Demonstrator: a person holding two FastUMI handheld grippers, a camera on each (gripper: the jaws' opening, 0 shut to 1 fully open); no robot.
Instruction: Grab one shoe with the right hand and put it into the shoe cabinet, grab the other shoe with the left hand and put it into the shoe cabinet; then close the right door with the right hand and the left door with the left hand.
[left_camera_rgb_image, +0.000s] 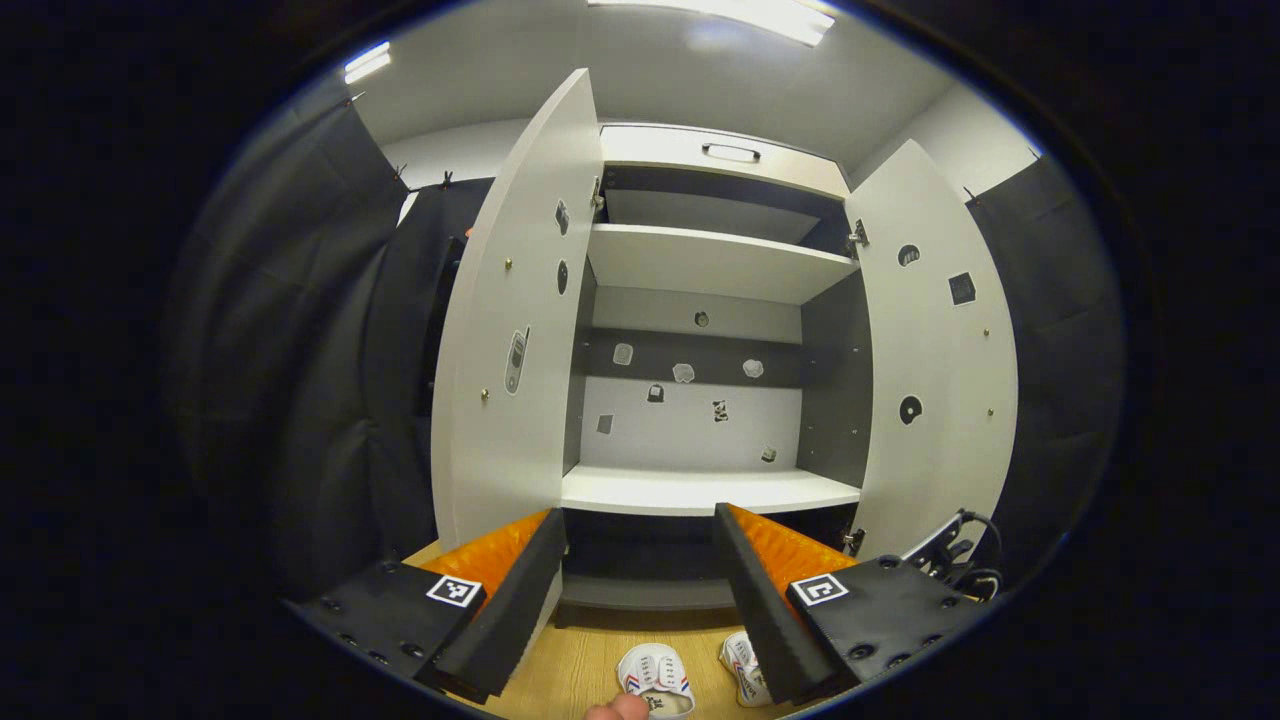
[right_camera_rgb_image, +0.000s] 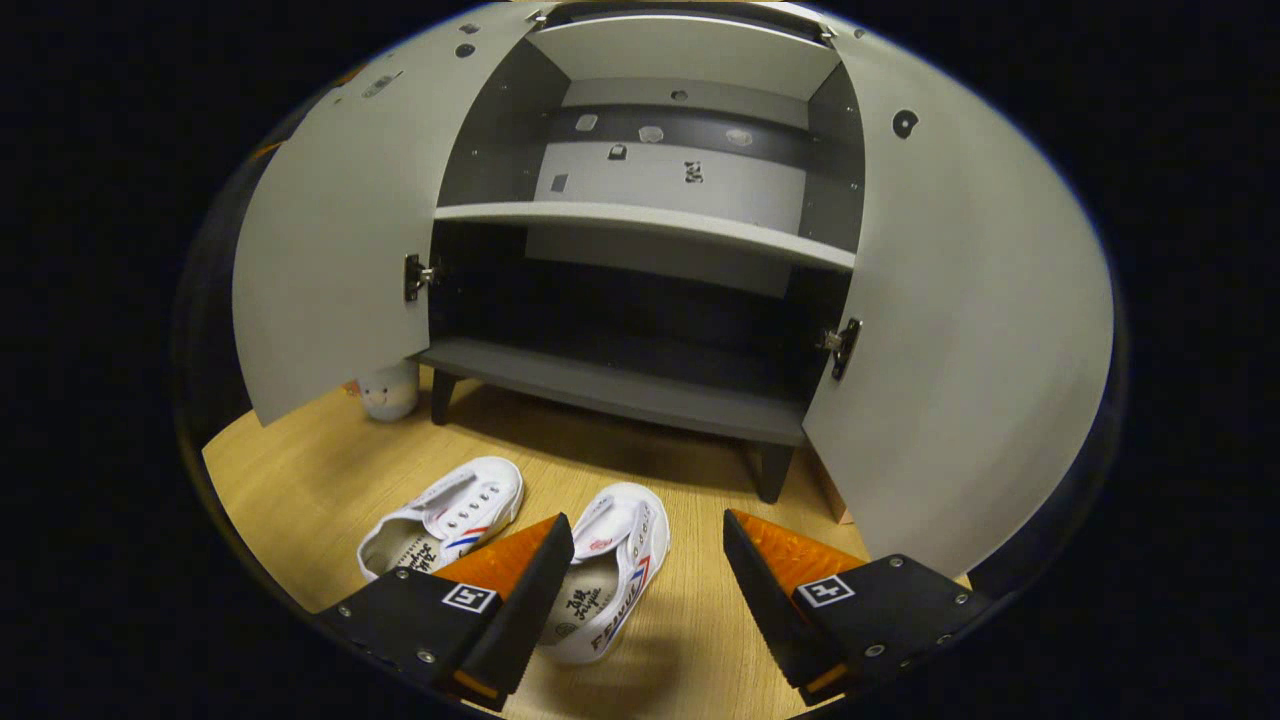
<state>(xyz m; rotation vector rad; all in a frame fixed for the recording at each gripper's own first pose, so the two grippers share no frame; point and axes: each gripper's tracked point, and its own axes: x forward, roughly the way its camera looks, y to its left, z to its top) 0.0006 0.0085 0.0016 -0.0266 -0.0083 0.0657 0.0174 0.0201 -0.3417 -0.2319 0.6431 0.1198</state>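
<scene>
Two white sneakers with red and blue stripes lie side by side on the wooden floor before the shoe cabinet (right_camera_rgb_image: 620, 385). In the right gripper view the right shoe (right_camera_rgb_image: 605, 575) is just ahead of my right gripper (right_camera_rgb_image: 648, 565), which is open and hovering above it; the left shoe (right_camera_rgb_image: 445, 515) lies beyond its left finger. Both cabinet doors stand wide open: left door (right_camera_rgb_image: 330, 250), right door (right_camera_rgb_image: 960, 320). In the left gripper view my left gripper (left_camera_rgb_image: 640, 570) is open, held high and facing the cabinet's white shelf (left_camera_rgb_image: 705, 490), with both shoes (left_camera_rgb_image: 655, 678) far below.
A small white round figure (right_camera_rgb_image: 388, 390) sits on the floor by the cabinet's left leg. The cabinet has a dark bottom shelf (right_camera_rgb_image: 620, 385) and upper shelves (left_camera_rgb_image: 715, 260). A black cable bundle (left_camera_rgb_image: 960, 560) shows at the lower right of the left gripper view.
</scene>
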